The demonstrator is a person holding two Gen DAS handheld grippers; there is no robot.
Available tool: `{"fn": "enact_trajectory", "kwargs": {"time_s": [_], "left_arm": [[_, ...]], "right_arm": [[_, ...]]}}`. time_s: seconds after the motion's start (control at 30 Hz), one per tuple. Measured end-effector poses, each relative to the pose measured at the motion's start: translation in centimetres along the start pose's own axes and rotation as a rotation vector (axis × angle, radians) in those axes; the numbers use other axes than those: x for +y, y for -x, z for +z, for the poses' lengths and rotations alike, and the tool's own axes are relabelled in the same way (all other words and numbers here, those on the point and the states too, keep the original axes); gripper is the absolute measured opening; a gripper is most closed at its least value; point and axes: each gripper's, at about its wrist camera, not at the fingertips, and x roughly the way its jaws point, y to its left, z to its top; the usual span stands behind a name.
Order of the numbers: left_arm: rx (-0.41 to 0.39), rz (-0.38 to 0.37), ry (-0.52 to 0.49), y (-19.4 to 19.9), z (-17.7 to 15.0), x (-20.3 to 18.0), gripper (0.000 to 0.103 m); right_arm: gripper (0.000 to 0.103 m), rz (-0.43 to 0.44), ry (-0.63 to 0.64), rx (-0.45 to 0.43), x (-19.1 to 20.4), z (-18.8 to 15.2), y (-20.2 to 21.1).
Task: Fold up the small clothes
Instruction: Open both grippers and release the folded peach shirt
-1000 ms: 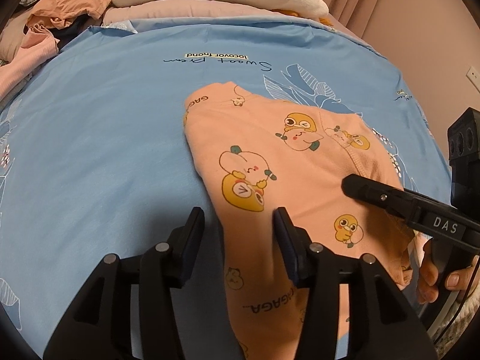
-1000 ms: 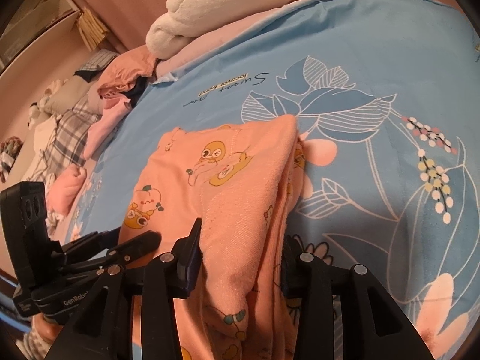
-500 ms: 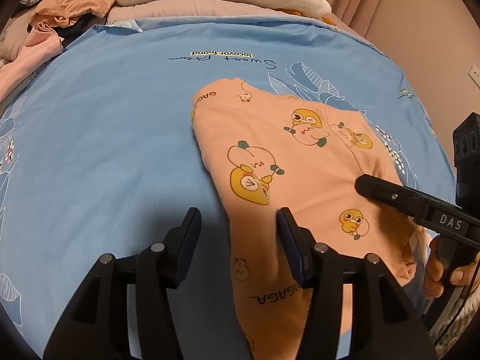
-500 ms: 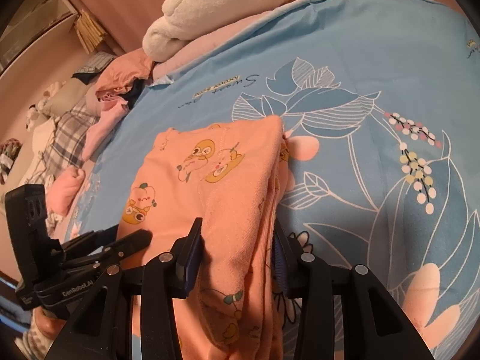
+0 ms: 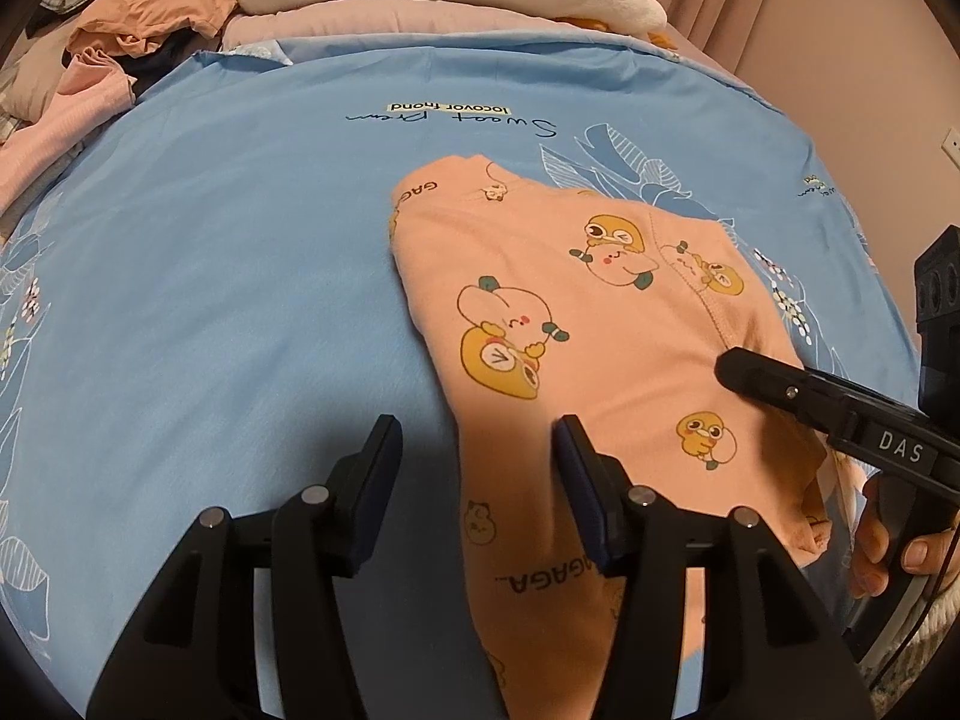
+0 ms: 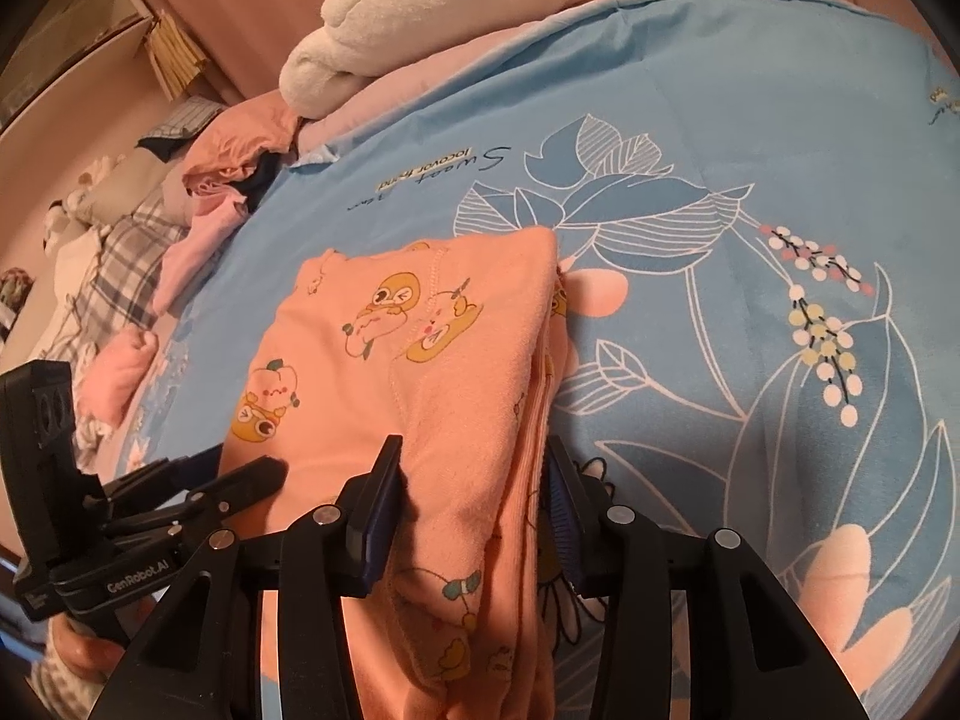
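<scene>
While it lies folded on the blue leaf-printed bedsheet, the peach cotton garment with cartoon duck prints has both grippers at its near end.

The left gripper stands spread over the garment's left edge, its right finger over the cloth and its left finger over bare sheet, with no grip on the fabric. The right gripper has its fingers on either side of the stacked layers at the garment's right edge (whether they press the cloth or merely flank it cannot be told). Beyond the garment, the sheet carries printed script. At the bed's far end sit a white fluffy blanket and a heap of pink and peach clothes.
</scene>
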Motion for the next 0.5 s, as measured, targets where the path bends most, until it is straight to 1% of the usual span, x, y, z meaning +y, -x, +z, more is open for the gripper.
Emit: {"fn": "enact_trajectory", "kwargs": {"time_s": [0.17, 0.3, 0.5], "left_arm": [[0.002, 0.014, -0.006, 0.4, -0.2, -0.2, 0.054], [0.008, 0.026, -0.002, 0.4, -0.5, -0.1, 0.054], [0.002, 0.05, -0.009, 1.4, -1.0, -0.5, 0.053]], "right_arm": [[0.043, -0.011, 0.0, 0.001, 0.0, -0.2, 0.3], [0.043, -0.032, 0.009, 0.023, 0.3, -0.4, 0.1], [0.043, -0.054, 0.026, 0.025, 0.7, -0.9, 1.0]]}}
